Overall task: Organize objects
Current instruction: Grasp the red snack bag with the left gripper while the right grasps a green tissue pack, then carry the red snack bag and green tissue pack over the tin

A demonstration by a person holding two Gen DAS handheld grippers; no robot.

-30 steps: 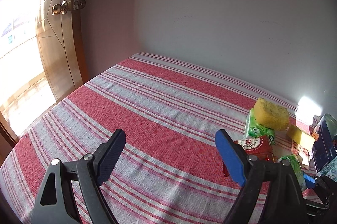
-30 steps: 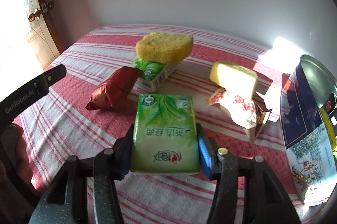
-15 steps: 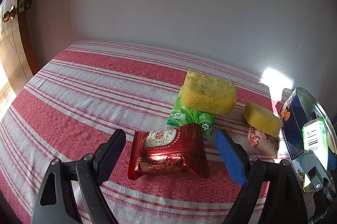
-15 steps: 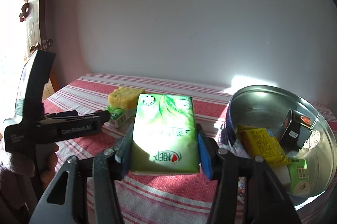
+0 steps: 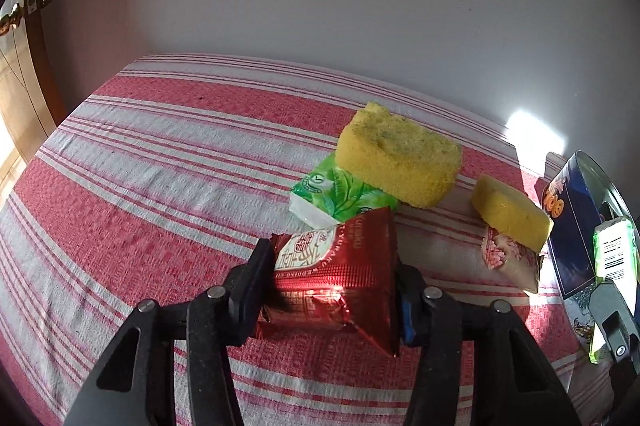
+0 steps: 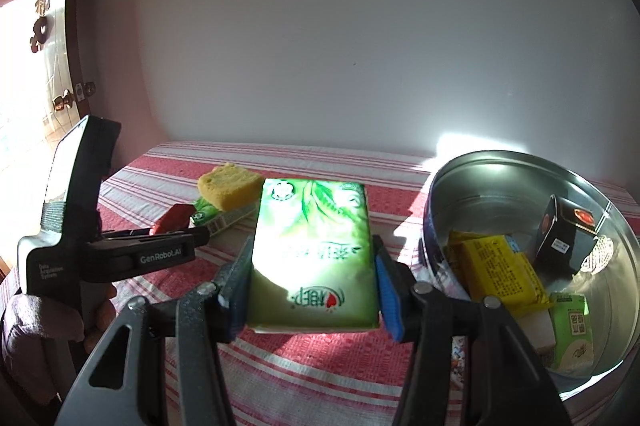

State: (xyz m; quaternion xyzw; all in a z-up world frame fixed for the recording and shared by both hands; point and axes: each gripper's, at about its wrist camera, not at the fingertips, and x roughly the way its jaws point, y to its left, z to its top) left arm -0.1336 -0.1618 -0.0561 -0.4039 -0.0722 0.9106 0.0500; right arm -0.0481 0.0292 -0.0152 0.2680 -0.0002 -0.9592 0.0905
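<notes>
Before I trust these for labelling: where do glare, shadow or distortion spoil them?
Left wrist view: sun glare on the red foil packet, fisheye bends the striped cloth. Right wrist view: green tissue pack washed out on top, shadowed below; metal tin glints.

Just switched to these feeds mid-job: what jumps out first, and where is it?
The right gripper holds a green tissue pack up beside the round metal tin, which already contains several packets. The left gripper is closing, its fingers pressing a shiny red foil packet on the red-striped cloth. Behind it a large yellow sponge lies on another green pack.
</notes>
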